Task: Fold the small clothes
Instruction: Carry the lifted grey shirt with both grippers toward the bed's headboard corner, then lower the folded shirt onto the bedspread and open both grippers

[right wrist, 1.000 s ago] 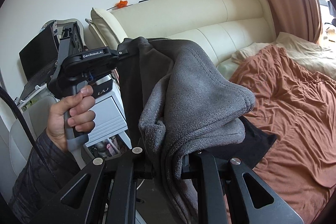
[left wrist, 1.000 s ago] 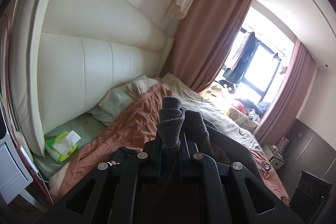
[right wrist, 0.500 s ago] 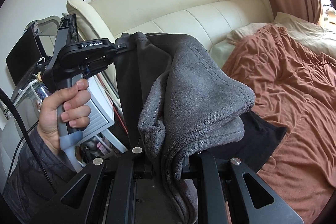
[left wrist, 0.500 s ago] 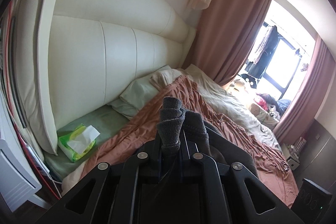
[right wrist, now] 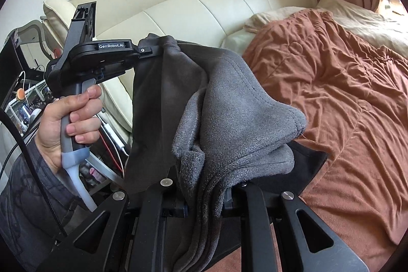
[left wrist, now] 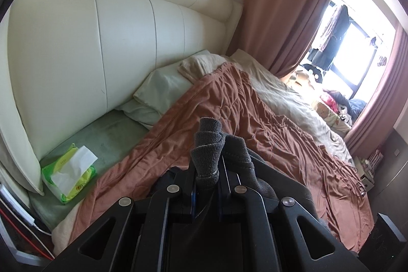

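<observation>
Bedroom, daylight from a window [left wrist: 357, 42] at far right. Left to right in the left wrist view: cream padded headboard [left wrist: 114, 42]; pale green sheet [left wrist: 107, 131] below it; two pillows stacked against the headboard, one pale green [left wrist: 163, 91], one beige [left wrist: 199, 65]; a rust-brown quilt [left wrist: 267, 134], rumpled, over most of the bed; a cream blanket [left wrist: 285, 96] along its far edge; two dusty-pink curtains [left wrist: 280, 17] framing the window.

One container: a green tissue pack [left wrist: 68, 175] on the sheet by the headboard, one white tissue sticking out of its top.

One grey garment [right wrist: 237, 114], soft knit, held in the air above the near edge of the bed, strung between the two claws. Left gripper [left wrist: 207, 170]: jaws pressed together, pinching a bunched grey edge. Right gripper [right wrist: 206, 200]: jaws nipped on a thick fold of the same garment, which drapes over them. In the right wrist view the person's left hand [right wrist: 68, 119] grips the handle of the left tool; dark sleeve below.
</observation>
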